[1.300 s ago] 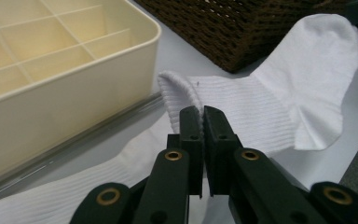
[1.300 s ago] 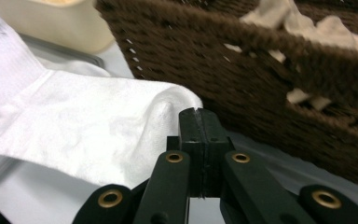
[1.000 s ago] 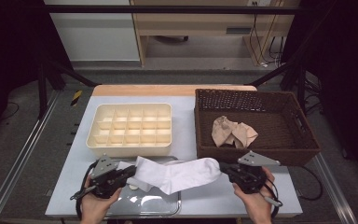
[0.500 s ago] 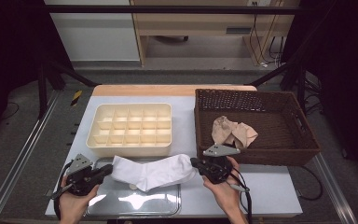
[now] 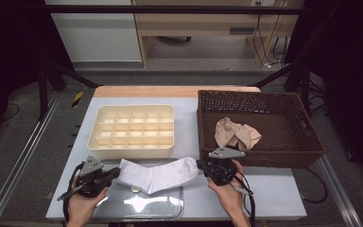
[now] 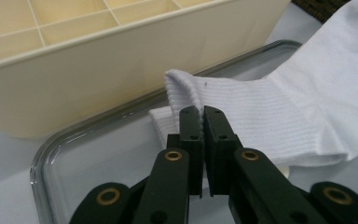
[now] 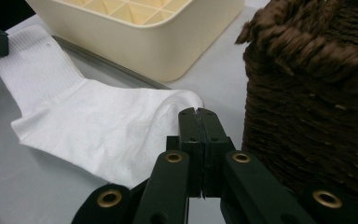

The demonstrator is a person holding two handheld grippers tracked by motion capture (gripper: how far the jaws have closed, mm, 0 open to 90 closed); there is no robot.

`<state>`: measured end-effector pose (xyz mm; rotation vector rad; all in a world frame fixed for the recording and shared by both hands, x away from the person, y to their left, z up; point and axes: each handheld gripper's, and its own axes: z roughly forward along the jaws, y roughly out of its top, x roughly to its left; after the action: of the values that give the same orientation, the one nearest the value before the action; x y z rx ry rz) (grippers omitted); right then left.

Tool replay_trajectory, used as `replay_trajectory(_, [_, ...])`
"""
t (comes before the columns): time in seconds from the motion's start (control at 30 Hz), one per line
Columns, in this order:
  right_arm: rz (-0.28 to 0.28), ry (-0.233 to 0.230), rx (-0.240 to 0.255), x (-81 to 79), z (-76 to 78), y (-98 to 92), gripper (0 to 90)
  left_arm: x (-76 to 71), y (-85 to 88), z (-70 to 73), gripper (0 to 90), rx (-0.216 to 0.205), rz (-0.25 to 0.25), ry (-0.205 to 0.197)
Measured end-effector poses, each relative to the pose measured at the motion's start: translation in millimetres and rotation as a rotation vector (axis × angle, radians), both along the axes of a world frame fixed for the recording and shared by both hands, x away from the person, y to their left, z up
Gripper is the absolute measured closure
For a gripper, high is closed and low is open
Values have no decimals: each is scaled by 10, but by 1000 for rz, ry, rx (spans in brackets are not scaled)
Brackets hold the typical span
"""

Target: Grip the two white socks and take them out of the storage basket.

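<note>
High view: white sock [image 5: 158, 174] spans the clear tray [image 5: 170, 210] on the bench [image 5: 274, 189]. Left gripper [image 6: 203, 114] pinches the cuff; right gripper [image 7: 198, 116] pinches the toe. Soft, light, limp; hold by both ends.

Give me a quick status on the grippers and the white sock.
Left gripper shut on white sock cuff. Right gripper shut on toe end. Sock stretched over clear tray. Compartment box and wicker basket close by.

No readable text, labels, brands, numbers or signs on anything here.
</note>
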<state>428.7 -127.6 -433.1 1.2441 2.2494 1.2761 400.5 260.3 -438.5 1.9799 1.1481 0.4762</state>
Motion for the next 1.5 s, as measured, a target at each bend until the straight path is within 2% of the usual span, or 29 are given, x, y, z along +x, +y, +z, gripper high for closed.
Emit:
replay_trajectory(0.2, [-3,35,-26,26,-128,27,900,17,-11,-51,867,22,5,18])
replay_trajectory(0.43, [-10,43,-15,44,-186,34,900,37,-41,-91,866,42,1,38])
replay_trajectory(0.67, [-16,66,-65,99,-355,95,899,45,-53,-128,863,68,-3,51])
replay_trajectory(0.77, [-16,64,-77,106,-386,123,870,47,-56,-146,855,77,-2,56])
replay_trajectory(0.83, [-19,41,-82,92,-371,117,817,40,-41,-143,817,72,10,41])
replay_trajectory(0.93, [-20,18,-53,47,-325,64,729,35,-8,-145,695,71,30,23])
replay_trajectory(1.0, [-28,33,-40,23,-356,31,701,49,20,-167,651,61,34,37])
replay_trajectory(1.07, [-34,47,-51,26,-393,26,691,54,24,-177,631,63,36,45])
replay_trajectory(1.1, [-34,64,-66,44,-458,35,673,59,19,-190,630,62,30,56])
replay_trajectory(1.2, [-32,70,-58,63,-501,70,658,58,-4,-197,606,75,30,58])
replay_trajectory(1.27, [-31,62,-60,60,-528,88,667,63,-45,-224,590,106,27,77])
replay_trajectory(1.37, [-45,53,-55,42,-542,105,748,72,-76,-232,609,109,21,89])
replay_trajectory(1.43, [-41,69,-24,40,-554,114,834,81,-81,-236,647,103,23,104])
replay_trajectory(1.5, [-45,100,-7,44,-547,117,877,89,-80,-230,693,101,15,116])
